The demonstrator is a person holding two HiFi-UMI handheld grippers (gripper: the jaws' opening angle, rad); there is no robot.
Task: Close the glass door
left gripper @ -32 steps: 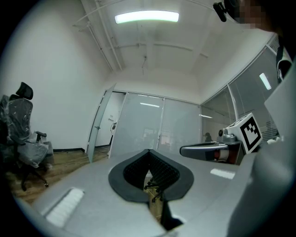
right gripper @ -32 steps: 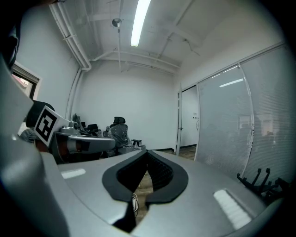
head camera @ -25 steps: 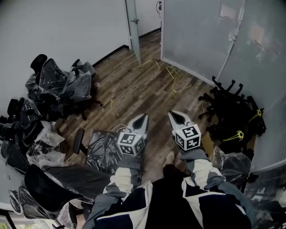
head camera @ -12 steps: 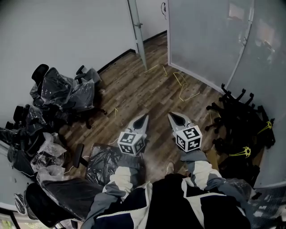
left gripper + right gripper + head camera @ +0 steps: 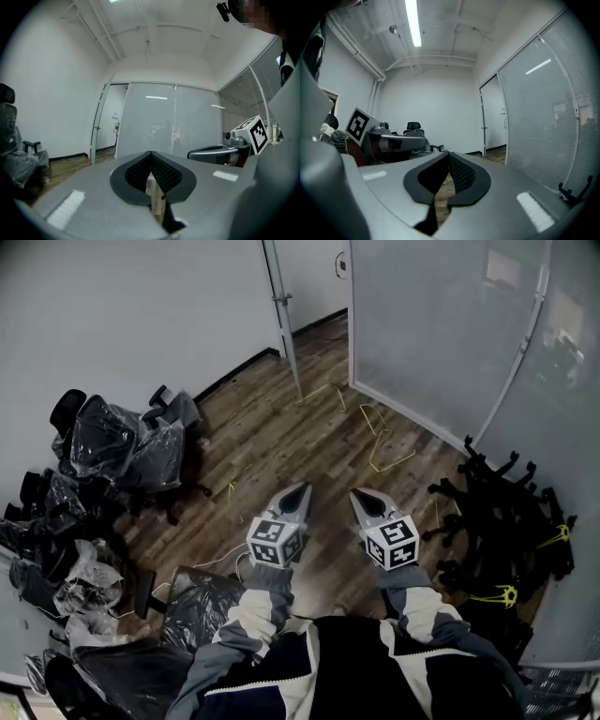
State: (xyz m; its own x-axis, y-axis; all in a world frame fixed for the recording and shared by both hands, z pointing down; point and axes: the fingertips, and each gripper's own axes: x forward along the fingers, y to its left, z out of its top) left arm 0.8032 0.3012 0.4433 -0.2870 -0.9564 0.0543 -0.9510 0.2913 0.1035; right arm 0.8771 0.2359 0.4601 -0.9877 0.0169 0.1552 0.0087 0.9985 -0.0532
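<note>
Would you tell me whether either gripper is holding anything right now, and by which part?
Nothing is held: the left gripper and the right gripper both have their jaws shut with nothing between them.

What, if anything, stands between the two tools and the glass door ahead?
Nothing solid. Only open wood floor with loose yellow straps lies between the left tool, the right tool and the glass door; wrapped chairs sit off left, black chair bases right.

Head view looks down; gripper views share glass wall [image 5: 164,122].
</note>
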